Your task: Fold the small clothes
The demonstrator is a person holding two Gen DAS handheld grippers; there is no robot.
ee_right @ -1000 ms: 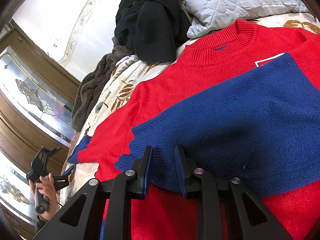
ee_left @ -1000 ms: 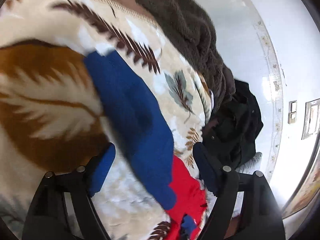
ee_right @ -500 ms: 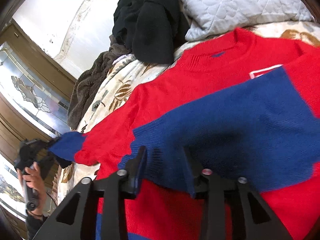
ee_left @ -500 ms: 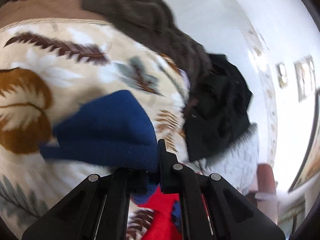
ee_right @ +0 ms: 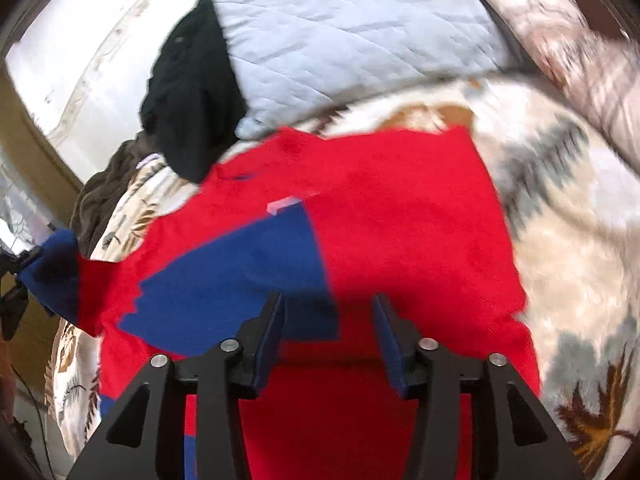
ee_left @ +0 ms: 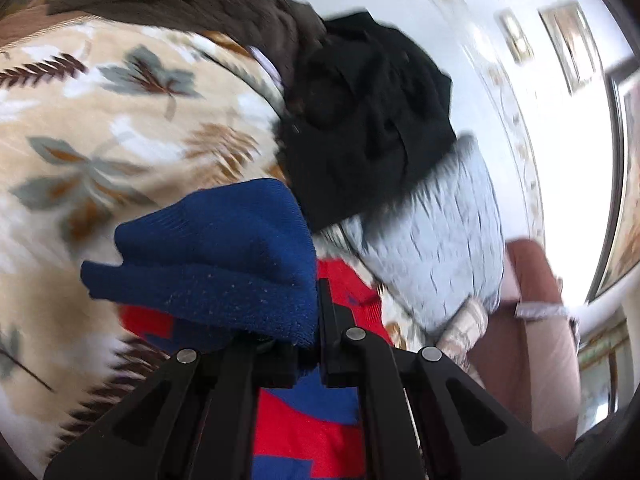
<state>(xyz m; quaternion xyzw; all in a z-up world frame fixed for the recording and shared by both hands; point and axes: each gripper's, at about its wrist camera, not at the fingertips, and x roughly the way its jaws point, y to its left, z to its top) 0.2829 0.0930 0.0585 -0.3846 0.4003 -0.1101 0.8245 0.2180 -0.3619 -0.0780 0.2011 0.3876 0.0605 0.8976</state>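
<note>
The left gripper (ee_left: pixel 316 320) clamps the blue knitted sleeve cuff (ee_left: pixel 224 256) of the red-and-blue sweater (ee_right: pixel 400 208). The right gripper (ee_right: pixel 328 332), its jaws just opening, stands apart and empty above it.

My left gripper (ee_left: pixel 316 320) looks like matt black plastic with shiny little metal pins. The blue cuff (ee_left: pixel 224 256) it pinches is chunky ribbed knit, a bit pilled. The sweater (ee_right: pixel 400 208) mid-frame is soft fuzzy wool-ish knit. The blanket (ee_left: pixel 120 128) upper left looks plush fleece, and the pillow (ee_right: pixel 340 32) up top is quilted matt cloth.
</note>
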